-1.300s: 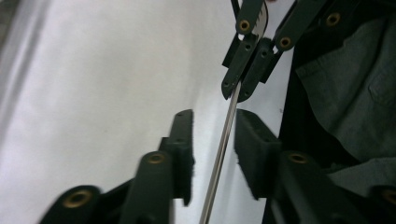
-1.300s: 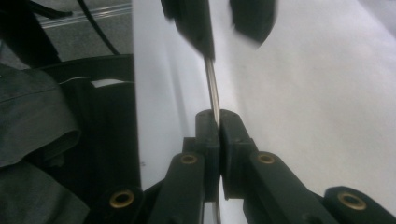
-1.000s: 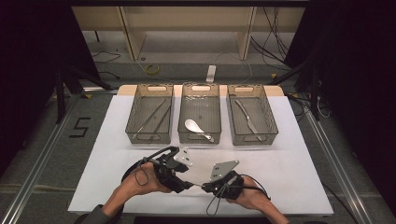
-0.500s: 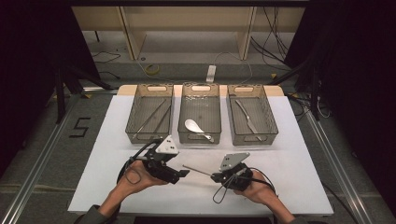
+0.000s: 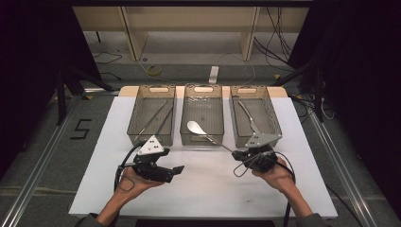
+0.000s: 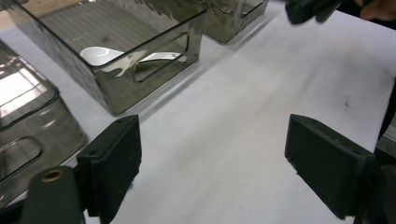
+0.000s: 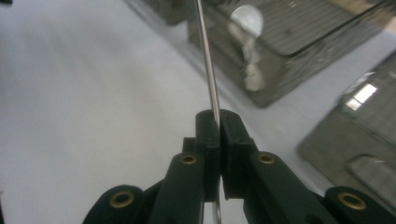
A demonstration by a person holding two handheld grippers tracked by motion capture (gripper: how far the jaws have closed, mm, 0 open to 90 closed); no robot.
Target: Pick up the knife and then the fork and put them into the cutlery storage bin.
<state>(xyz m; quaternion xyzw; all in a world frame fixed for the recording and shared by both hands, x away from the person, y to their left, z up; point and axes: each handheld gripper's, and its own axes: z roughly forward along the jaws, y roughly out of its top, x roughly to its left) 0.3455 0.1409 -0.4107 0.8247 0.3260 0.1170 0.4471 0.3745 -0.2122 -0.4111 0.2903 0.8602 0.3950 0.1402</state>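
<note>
The spoon (image 5: pixel 201 132) is a long metal one with a pale rounded bowl and a thin straight handle. Its bowl hangs over the near end of the middle bin (image 5: pixel 202 97), while the handle runs out toward 4 o'clock to the right tongs (image 5: pixel 235 153). In the right gripper view the handle (image 7: pixel 208 60) rises as a slim shiny rod from between the two black jaws, which are pressed together on it.

The white tabletop (image 5: pixel 208 189) is the largest thing in the scene. Three smoky clear plastic bins stand side by side along its far edge at 12 o'clock. The left bin (image 5: pixel 152 94) holds thin metal rods, too fine to tell apart. The right bin (image 5: pixel 255 94) holds another piece of cutlery. The near wall of the middle bin, with its slotted handle hole (image 6: pixel 163 56), lies under the spoon's handle, between bowl and tongs.

The right hand (image 5: pixel 276 175) comes in from 5 o'clock and aims its tongs toward 10 o'clock, raised above the sheet. The left hand (image 5: pixel 130 182) comes in from 7 o'clock, its left tongs (image 5: pixel 179 169) pointing toward 3 o'clock, low over bare tabletop. Those jaws have just been opening and now stand wide apart with nothing between them.
</note>
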